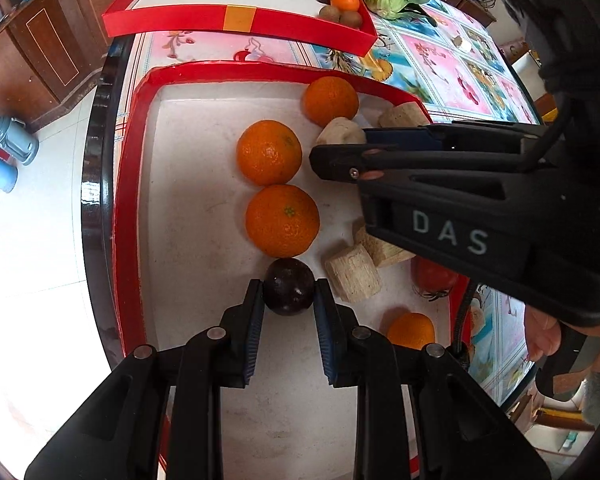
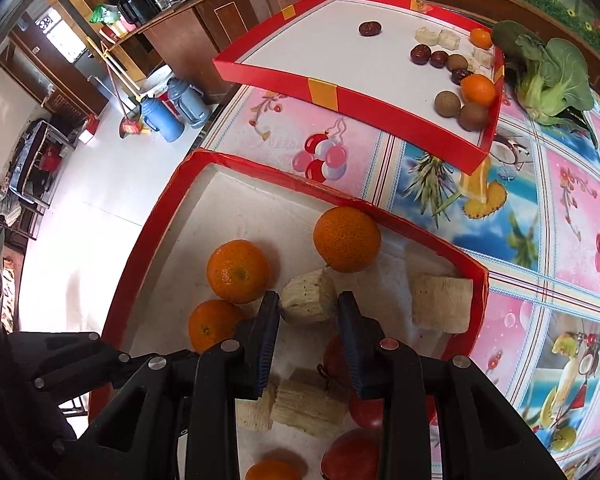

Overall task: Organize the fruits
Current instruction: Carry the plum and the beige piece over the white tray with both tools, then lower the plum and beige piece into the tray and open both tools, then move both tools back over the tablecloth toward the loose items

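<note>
In the left wrist view my left gripper (image 1: 288, 294) is shut on a dark purple round fruit (image 1: 288, 286) just above the floor of the near red-rimmed tray (image 1: 130, 200). Beyond the fruit two oranges (image 1: 283, 220) lie in a line, and a third orange (image 1: 331, 101) sits by the far rim. My right gripper (image 1: 340, 145) comes in from the right. In the right wrist view the right gripper (image 2: 308, 309) is shut on a pale cane chunk (image 2: 308, 298) in the same tray (image 2: 156, 232), between the oranges (image 2: 238, 272) and another cane chunk (image 2: 440, 304).
A second red tray (image 2: 320, 88) farther back holds dark fruits, kiwis, oranges and cane pieces. Leafy greens (image 2: 548, 68) lie beside it. More cane chunks (image 1: 352, 278), a tomato (image 1: 436, 276) and an orange (image 1: 411, 330) fill the near tray's right side. The table edge drops to the floor on the left.
</note>
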### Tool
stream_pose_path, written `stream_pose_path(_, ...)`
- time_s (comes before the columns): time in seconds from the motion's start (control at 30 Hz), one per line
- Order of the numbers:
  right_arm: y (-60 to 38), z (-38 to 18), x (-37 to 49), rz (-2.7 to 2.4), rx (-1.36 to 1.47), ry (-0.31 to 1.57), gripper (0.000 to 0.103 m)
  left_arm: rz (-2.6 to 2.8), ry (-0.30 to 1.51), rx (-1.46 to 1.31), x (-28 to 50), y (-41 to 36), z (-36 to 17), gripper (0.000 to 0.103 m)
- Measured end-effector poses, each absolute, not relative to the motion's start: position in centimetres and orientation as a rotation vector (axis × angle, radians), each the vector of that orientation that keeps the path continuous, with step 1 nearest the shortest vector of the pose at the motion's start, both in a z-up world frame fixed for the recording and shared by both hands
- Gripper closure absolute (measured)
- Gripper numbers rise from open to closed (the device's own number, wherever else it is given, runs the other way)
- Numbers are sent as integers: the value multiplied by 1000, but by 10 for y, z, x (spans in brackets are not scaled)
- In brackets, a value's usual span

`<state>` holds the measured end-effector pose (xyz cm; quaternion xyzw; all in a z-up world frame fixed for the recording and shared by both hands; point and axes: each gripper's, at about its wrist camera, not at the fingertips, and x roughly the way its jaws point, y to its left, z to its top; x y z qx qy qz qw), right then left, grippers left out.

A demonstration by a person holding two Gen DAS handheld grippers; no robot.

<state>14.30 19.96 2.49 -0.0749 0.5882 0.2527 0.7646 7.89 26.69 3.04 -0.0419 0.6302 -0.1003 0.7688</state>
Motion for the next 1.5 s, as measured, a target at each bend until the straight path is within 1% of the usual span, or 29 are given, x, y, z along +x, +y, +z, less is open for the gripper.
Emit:
stream_pose_path(0.07,202,24,144,549,-168,1281,70,-219,1369,-90,80,267,31,80)
stream_pose_path(0.27,202,24,145,541,-164,1285,70,-216,1377,-87,82,265,30,80)
stream_pose_path(0.5,186,39,140,540,-120,1258,69,-208,1385,-86,84,260,29,80)
stream_pose_path(0.53,182,42,138,538,-106,1253,69,-204,1386,-85,84,259,29,78)
stream_pose_path(0.57,177,45,137,536,-88,1248,68,-200,1386,-84,84,258,29,69)
stream_pose_path(0.63,168,51,135,529,-54,1241,68,-190,1376,-82,84,257,31,57)
stream_pose_path(0.77,143,64,124,513,5,1219,64,-188,1363,-85,80,256,37,51)
stream_pose_path(0.87,128,70,112,496,34,1209,60,-186,1349,-70,77,254,41,51)
stream_pose_path(1.13,94,77,62,478,31,1185,58,-197,1329,-28,62,240,52,51)
stream_pose_path(1.27,74,74,39,459,78,1195,55,-220,1315,-5,53,232,59,51)
stream_pose_path(1.5,25,63,13,374,178,1212,54,-260,1301,46,42,213,67,51)
